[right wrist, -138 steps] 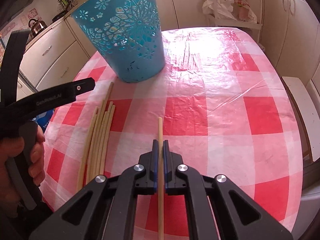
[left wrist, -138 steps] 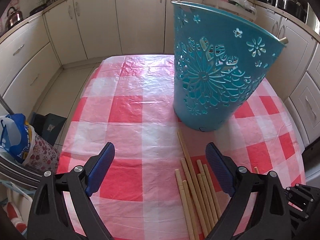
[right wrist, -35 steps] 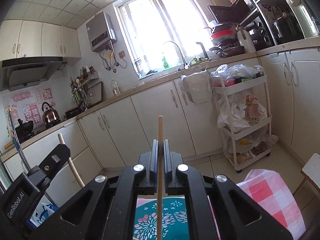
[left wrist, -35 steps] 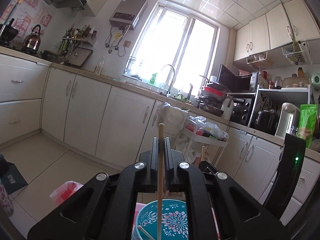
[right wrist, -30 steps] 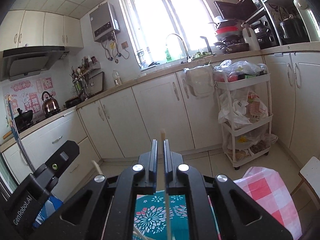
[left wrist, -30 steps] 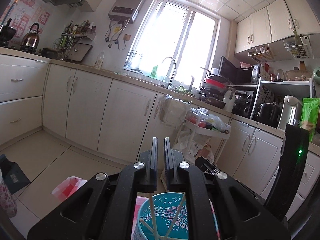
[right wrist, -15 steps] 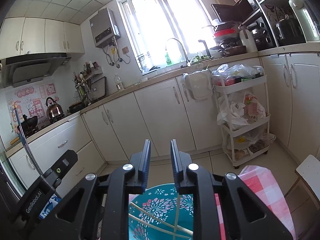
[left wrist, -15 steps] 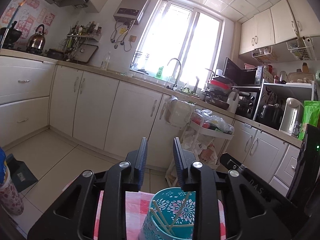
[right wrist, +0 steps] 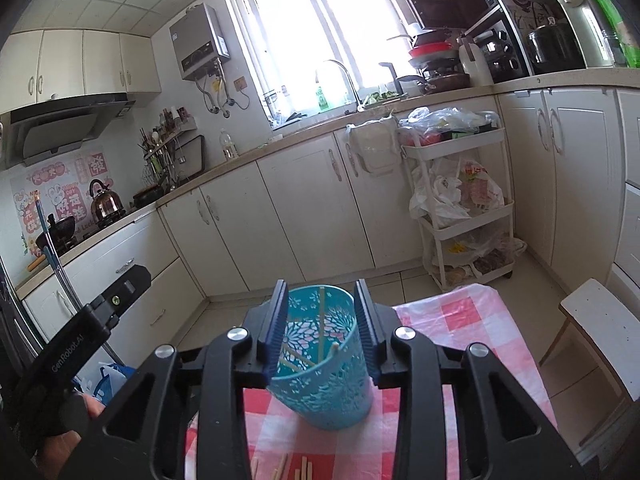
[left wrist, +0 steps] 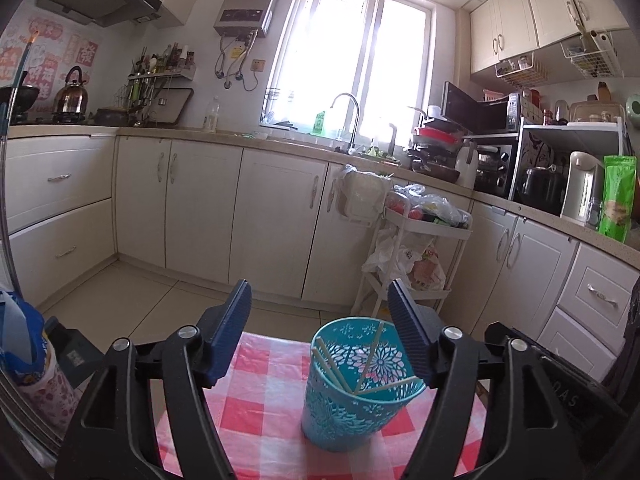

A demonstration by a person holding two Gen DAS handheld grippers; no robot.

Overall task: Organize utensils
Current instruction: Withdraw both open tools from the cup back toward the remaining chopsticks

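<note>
A teal cut-out basket [left wrist: 352, 392] stands on the red-and-white checked table [left wrist: 260, 400], with several wooden chopsticks [left wrist: 334, 370] leaning inside it. My left gripper [left wrist: 318, 300] hovers above and short of the basket. Its jaws are opening wide and nothing is between them. In the right wrist view the basket [right wrist: 324, 392] sits just beyond my right gripper [right wrist: 321, 298], whose jaws are opening with nothing between them. Chopsticks [right wrist: 321, 320] stand inside the basket. More loose chopsticks [right wrist: 304, 470] lie on the cloth below the right gripper.
A hand [right wrist: 76, 436] holds the other tool at the left of the right wrist view. A white stool [right wrist: 592, 320] stands right of the table. A white trolley [right wrist: 460, 216] with bags stands against the cabinets. A blue bag [left wrist: 20, 340] sits on the floor at left.
Each gripper held one chopstick upright over the basket. Both sticks have dropped into it, both pairs of jaws have spread, and both grippers have drawn back from the basket.
</note>
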